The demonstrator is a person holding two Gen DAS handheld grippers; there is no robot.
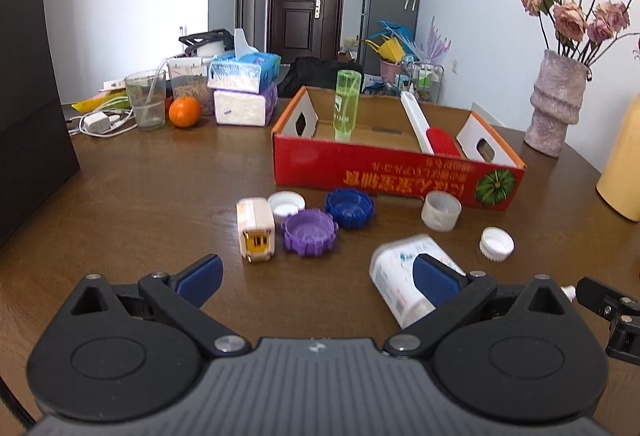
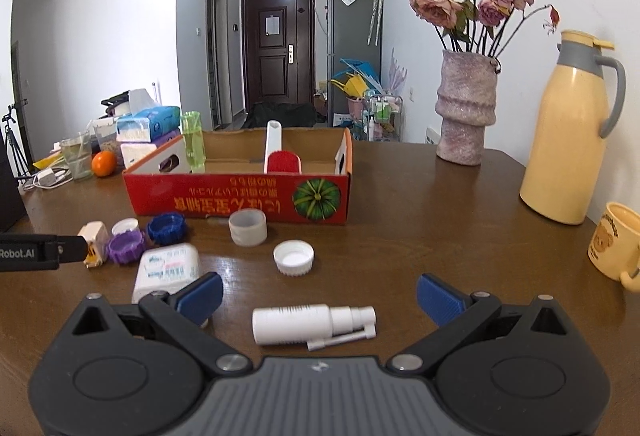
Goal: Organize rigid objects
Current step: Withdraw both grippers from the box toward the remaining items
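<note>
From your left wrist view, your left tongs (image 1: 318, 276) are spread wide and hold nothing. A white labelled bottle (image 1: 404, 276) lies on the table (image 1: 160, 176) against the inner face of the tongs' right finger, its long axis slanting away to the left. Ahead sit the small white charger (image 1: 255, 228), purple cap (image 1: 310, 232) and blue cap (image 1: 349, 207); beyond them is the red cardboard box (image 1: 380, 176).

From your right wrist view, your right tongs (image 2: 318, 294) are also wide open and empty. The white spray bottle (image 2: 308, 324) lies just below the fingertips, centred between them, with its long axis crosswise and nozzle toward the right finger. This hand looks nearer to a grasp; the crosswise axis likely calls for a wrist turn.
</note>
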